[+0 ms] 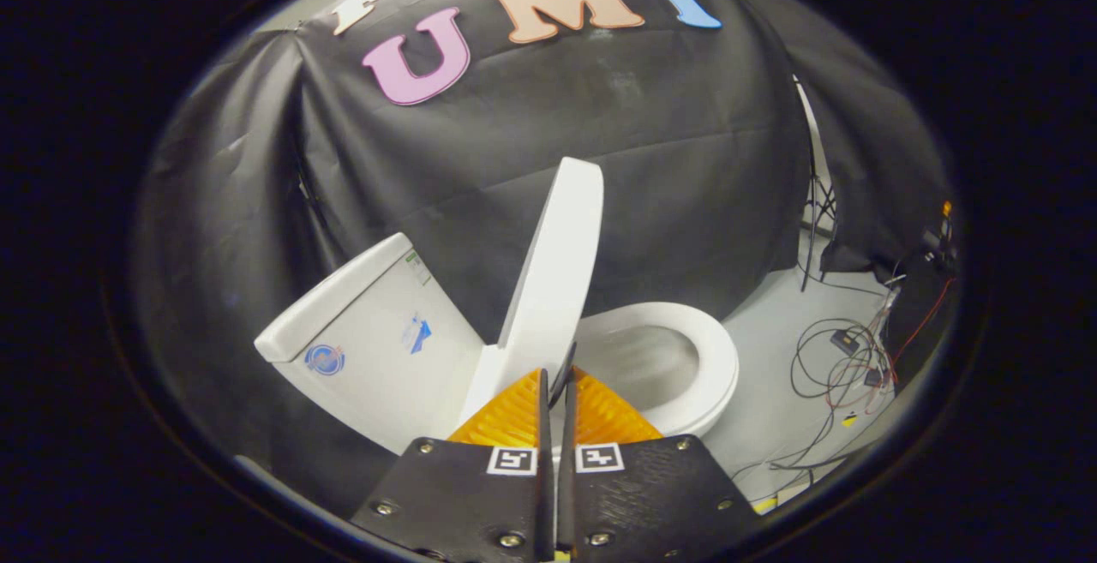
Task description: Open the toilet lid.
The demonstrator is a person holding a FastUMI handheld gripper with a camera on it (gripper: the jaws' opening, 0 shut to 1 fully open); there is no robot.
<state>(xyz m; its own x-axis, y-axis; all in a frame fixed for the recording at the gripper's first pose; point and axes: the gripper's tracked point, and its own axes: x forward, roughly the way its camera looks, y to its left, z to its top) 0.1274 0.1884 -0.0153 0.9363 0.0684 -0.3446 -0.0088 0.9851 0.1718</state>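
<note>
The white toilet stands tilted ahead of me against the black cloth. Its lid is raised nearly upright and leans toward the tank. The oval seat lies down on the bowl, whose inside shows. My gripper is at the lid's lower part, near the hinge. Its fingers are shut with only a thin dark slit between them. The fingers hide the lid's bottom end. The lid looks too thick to sit in that slit, and the tips lie just in front of its edge.
A tangle of cables with small boxes lies on the pale floor beyond the seat. A thin stand leg rises by the cloth's edge. The black cloth wall hangs close behind the tank and lid.
</note>
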